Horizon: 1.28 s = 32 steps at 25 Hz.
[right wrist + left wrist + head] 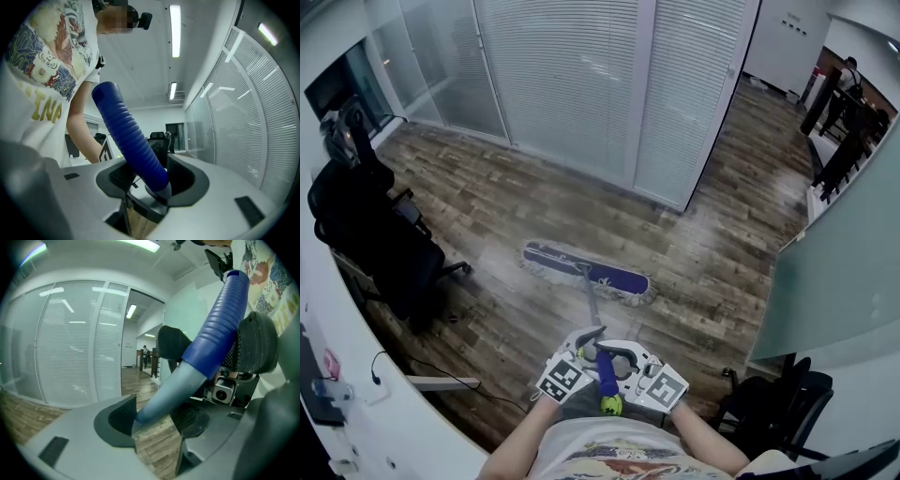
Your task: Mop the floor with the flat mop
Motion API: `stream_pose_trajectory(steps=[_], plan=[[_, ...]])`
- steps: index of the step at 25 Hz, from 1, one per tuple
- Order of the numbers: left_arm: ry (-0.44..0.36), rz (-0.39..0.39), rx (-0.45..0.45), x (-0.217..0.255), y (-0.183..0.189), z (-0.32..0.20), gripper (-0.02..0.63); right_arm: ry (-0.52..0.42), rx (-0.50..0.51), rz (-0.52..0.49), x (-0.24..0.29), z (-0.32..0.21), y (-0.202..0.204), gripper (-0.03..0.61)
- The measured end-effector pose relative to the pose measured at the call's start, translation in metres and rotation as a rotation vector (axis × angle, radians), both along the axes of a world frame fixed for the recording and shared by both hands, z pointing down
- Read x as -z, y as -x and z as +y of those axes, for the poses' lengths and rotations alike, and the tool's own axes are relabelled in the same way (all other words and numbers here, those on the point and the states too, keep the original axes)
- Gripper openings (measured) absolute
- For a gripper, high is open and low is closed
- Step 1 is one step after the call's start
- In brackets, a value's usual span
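At waist height, left gripper (157,417) pinches the grey mop pole (164,391), right gripper (149,180) the blue ribbed grip (127,133); a slack clamp could let the flat mop head (586,272) twist.

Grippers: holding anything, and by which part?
Flat mop, by its handle: left gripper on the grey shaft, right gripper on the blue grip.

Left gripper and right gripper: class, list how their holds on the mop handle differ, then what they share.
The left gripper clamps the handle's smooth grey pole; the right gripper clamps its ribbed blue grip. The left gripper faces the blinds; the right gripper faces the person's shirt. Both are closed on the same mop handle.
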State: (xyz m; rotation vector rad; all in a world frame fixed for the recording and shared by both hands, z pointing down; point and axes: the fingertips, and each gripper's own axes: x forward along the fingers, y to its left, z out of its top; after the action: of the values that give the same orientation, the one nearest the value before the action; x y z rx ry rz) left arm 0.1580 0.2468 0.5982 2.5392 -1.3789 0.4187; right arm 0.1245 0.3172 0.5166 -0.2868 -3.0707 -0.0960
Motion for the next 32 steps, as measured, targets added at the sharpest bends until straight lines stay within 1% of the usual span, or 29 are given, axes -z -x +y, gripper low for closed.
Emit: stream_pose_trajectory(steps=[2,3,6,10,15,19,22,24,26,29,32], plan=[[-0.015,-0.008,0.015,0.006,0.011,-0.005,0.192,0.023,0.021,-0.035,0.007,-0.004,0.012,0.19],[-0.023,-0.016,0.024,0.008,0.019,-0.008,0.189,0.022,0.039,-0.034,0.008,-0.006,0.019,0.19],[-0.035,-0.022,0.037,0.008,0.043,-0.02,0.184,-0.003,0.07,0.003,0.003,-0.015,0.041,0.19],[-0.04,-0.024,0.029,-0.004,0.08,-0.042,0.18,0.015,0.064,0.031,-0.012,-0.037,0.08,0.19],[-0.049,-0.002,0.032,-0.005,0.147,-0.091,0.181,0.001,0.065,0.042,-0.014,-0.086,0.149,0.19],[-0.052,0.015,0.021,0.003,0.212,-0.13,0.181,-0.004,0.049,0.031,-0.003,-0.125,0.216,0.19],[-0.052,0.025,0.005,0.009,0.248,-0.156,0.181,0.005,0.029,0.013,0.005,-0.152,0.254,0.19],[-0.055,0.016,-0.017,0.009,0.265,-0.176,0.181,0.013,0.009,-0.02,0.008,-0.172,0.272,0.19],[-0.055,0.01,-0.036,0.006,0.273,-0.195,0.181,0.007,0.001,-0.012,0.003,-0.191,0.282,0.19],[-0.056,0.011,-0.038,-0.002,0.286,-0.219,0.183,0.003,0.006,0.014,-0.008,-0.215,0.294,0.19],[-0.063,0.006,-0.04,-0.007,0.308,-0.245,0.183,-0.01,0.011,-0.009,-0.011,-0.24,0.317,0.19]])
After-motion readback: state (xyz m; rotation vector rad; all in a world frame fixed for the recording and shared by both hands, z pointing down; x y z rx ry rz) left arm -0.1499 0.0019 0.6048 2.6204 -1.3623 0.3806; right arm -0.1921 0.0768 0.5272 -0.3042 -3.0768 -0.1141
